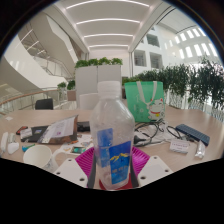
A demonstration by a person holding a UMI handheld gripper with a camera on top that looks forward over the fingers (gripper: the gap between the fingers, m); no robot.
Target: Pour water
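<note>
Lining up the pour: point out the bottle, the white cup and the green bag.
bottle [113,125], gripper view, clear body above the blue label
white cup [37,156], gripper view, its side wall
green bag [146,98], gripper view, front face

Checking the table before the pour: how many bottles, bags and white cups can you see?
Plastic water bottle, held between the gripper fingers: 1
Green shopping bag: 1
White cup: 1
Total: 3
</note>
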